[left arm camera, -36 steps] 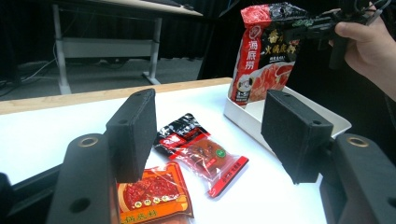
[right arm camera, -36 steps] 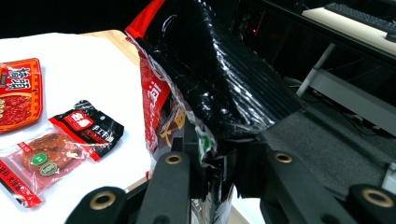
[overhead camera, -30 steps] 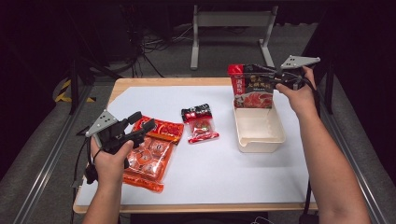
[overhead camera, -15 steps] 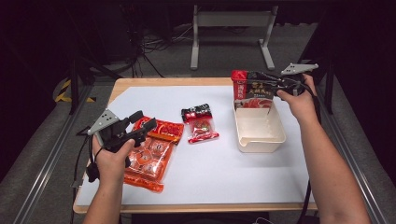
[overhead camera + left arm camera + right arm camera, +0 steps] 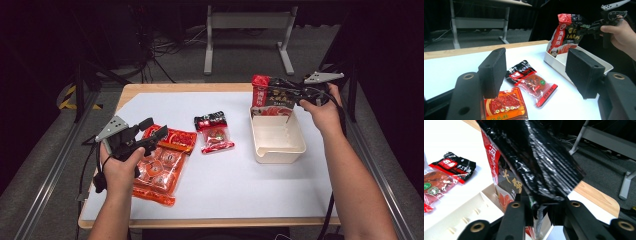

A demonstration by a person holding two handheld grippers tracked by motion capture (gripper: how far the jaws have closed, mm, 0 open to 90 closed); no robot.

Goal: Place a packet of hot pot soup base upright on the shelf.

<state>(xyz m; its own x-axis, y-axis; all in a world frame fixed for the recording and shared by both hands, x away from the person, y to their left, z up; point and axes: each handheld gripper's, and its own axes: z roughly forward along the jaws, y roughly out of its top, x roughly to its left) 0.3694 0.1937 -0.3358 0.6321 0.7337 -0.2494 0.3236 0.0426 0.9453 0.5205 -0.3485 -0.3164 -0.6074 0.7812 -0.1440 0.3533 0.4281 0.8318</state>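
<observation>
My right gripper [image 5: 289, 93] [image 5: 544, 212] is shut on the top edge of a red-and-black pouch [image 5: 270, 97] [image 5: 529, 157]. The pouch hangs upright with its lower end inside the far part of a cream tray [image 5: 277, 152] [image 5: 461, 220]. The left gripper view has the pouch [image 5: 566, 35], the tray [image 5: 550, 60] and the right gripper [image 5: 585, 28] at its upper right. My left gripper [image 5: 150, 132] [image 5: 536, 65] is open, hovering over the orange-red snack packets [image 5: 160, 172] [image 5: 504, 105] at the table's left. A small red-and-black packet [image 5: 214, 131] [image 5: 531, 80] [image 5: 449, 167] lies flat mid-table.
The table is covered by a white mat [image 5: 240, 190], with a wooden edge showing at the back [image 5: 185, 87]. A grey metal stand [image 5: 247, 30] sits on the floor beyond. Dark floor and rails flank both sides of the table.
My right gripper has sunk a little with the pouch, bringing its lower end down into the tray. The left gripper has barely moved.
</observation>
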